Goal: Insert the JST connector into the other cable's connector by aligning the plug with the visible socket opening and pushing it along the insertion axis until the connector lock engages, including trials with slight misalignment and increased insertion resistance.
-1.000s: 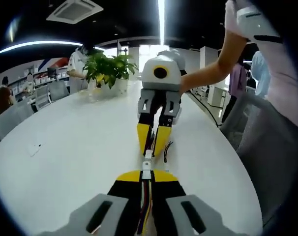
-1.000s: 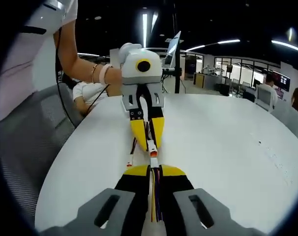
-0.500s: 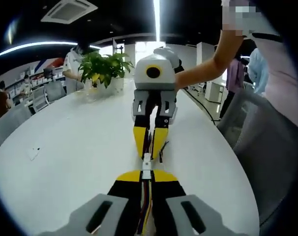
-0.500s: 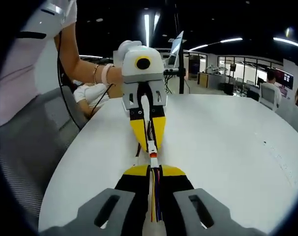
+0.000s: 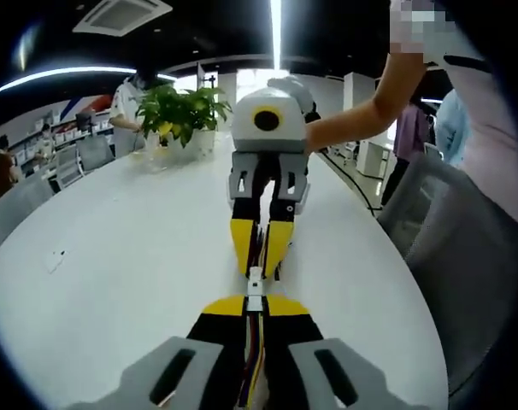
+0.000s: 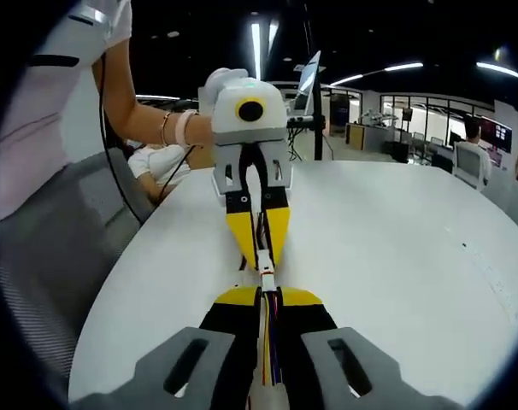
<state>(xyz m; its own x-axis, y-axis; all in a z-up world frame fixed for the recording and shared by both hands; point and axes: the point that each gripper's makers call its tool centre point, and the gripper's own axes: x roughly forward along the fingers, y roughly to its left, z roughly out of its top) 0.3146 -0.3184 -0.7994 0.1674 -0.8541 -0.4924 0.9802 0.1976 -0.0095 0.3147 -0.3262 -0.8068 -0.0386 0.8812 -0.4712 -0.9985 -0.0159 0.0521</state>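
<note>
The grippers have drawn closer, left gripper (image 5: 255, 301) and right gripper (image 6: 266, 293) each clamping a white connector (image 5: 255, 284), their joint hidden between the fingertips.

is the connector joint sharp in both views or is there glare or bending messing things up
Left gripper view: white connector is fairly sharp; a ceiling light strip blows out, and the table edge bows from fisheye. Right gripper view: joint is readable, while the far office looks dim and soft.

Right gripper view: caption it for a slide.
Two grippers, right and left, meet tip to tip above a white table, joining white connectors.
</note>
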